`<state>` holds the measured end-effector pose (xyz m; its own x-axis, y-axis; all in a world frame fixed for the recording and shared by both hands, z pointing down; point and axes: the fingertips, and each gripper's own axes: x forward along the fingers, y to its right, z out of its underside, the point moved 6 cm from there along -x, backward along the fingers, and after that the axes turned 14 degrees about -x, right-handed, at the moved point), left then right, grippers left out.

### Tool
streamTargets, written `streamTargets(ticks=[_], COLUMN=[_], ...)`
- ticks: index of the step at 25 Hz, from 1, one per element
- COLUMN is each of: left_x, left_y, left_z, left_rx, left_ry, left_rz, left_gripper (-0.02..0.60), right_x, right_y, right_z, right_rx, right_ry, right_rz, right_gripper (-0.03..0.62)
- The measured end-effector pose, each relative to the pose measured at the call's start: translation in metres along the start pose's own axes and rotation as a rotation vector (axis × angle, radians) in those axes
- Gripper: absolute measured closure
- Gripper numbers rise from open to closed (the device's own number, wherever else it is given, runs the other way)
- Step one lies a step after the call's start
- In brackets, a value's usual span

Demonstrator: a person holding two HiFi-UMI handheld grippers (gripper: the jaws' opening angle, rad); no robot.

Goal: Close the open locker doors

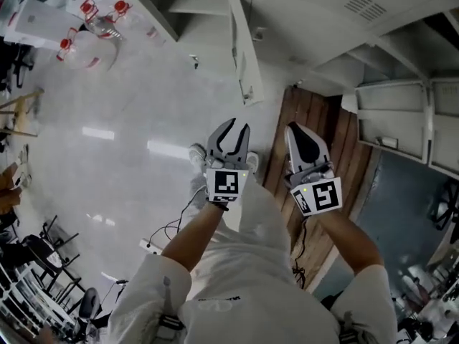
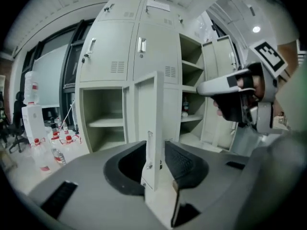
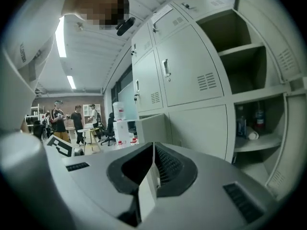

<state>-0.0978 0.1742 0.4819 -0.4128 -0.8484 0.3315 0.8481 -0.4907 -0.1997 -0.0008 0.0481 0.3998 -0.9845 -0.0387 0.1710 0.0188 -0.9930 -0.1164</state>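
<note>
Left gripper (image 1: 235, 131) is held low in front of the person, jaws spread wide, nothing pinched. Right gripper (image 1: 295, 130) is just beside it, jaws pressed almost together, also empty. Both point at the grey locker bank (image 2: 129, 47).

The upper doors are closed. The lower-left compartment (image 2: 103, 121) stands open with 1 shelf inside. Its locker door (image 2: 146, 107) swings out toward the left gripper view, nearly edge-on. It lines up with the gap between the left jaws but is well apart from them (no contact).

The right column of the bank is open too. A tall door (image 2: 216, 75) is swung out and the open shelves (image 3: 249, 80) are exposed. 2 bottles (image 3: 259, 116) and a pale roll sit on 1 lower shelf.

In the head view the lower door juts out over the glossy pale floor (image 1: 129, 120). A wood-plank strip (image 1: 315, 113) lies in front of the right-hand lockers.

Red-capped bottles (image 1: 93, 27) cluster on the floor to the left of the bank. A water dispenser (image 3: 120, 110) stands beyond them, and a few people (image 3: 57, 119) stand far back in the room.
</note>
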Motion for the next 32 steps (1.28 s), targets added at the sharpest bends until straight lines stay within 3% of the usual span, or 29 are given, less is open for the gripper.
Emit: streamTargets(ticks=[5, 8, 13, 17, 19, 21, 28, 32], left_x=[0.05, 0.072, 0.089, 0.09, 0.089, 0.084, 0.049, 0.039], left_y=[-0.009, -0.008, -0.005, 0.002, 0.002, -0.004, -0.078, -0.125], left_z=[0.047, 0.059, 0.06, 0.041, 0.037, 0.036, 0.035, 0.029], left_rx=[-0.039, -0.017, -0.008, 0.089, 0.112, 0.094, -0.024, -0.034], left_ry=[-0.02, -0.012, 0.025, 0.089, 0.094, 0.095, 0.101, 0.079], left_rz=[-0.046, -0.049, -0.115, -0.12, -0.107, -0.095, -0.058, 0.067], left_gripper=[0.444, 0.436, 0.411, 0.413, 0.47, 0.478, 0.487, 0.488], right_x=[0.017, 0.024, 0.031, 0.038, 0.039, 0.041, 0.082, 0.126], right_y=[0.004, 0.005, -0.002, -0.006, -0.007, -0.009, -0.05, -0.094], right_z=[0.052, 0.069, 0.08, 0.088, 0.092, 0.096, 0.104, 0.118], right_rx=[0.025, 0.042, 0.016, 0.01, 0.0, -0.014, -0.079, -0.148], right_ry=[-0.023, -0.029, -0.04, -0.052, -0.062, -0.075, -0.063, -0.111], right_rz=[0.012, 0.037, 0.022, 0.023, 0.024, 0.016, -0.156, -0.297], right_gripper=[0.562, 0.557, 0.549, 0.545, 0.545, 0.545, 0.54, 0.495])
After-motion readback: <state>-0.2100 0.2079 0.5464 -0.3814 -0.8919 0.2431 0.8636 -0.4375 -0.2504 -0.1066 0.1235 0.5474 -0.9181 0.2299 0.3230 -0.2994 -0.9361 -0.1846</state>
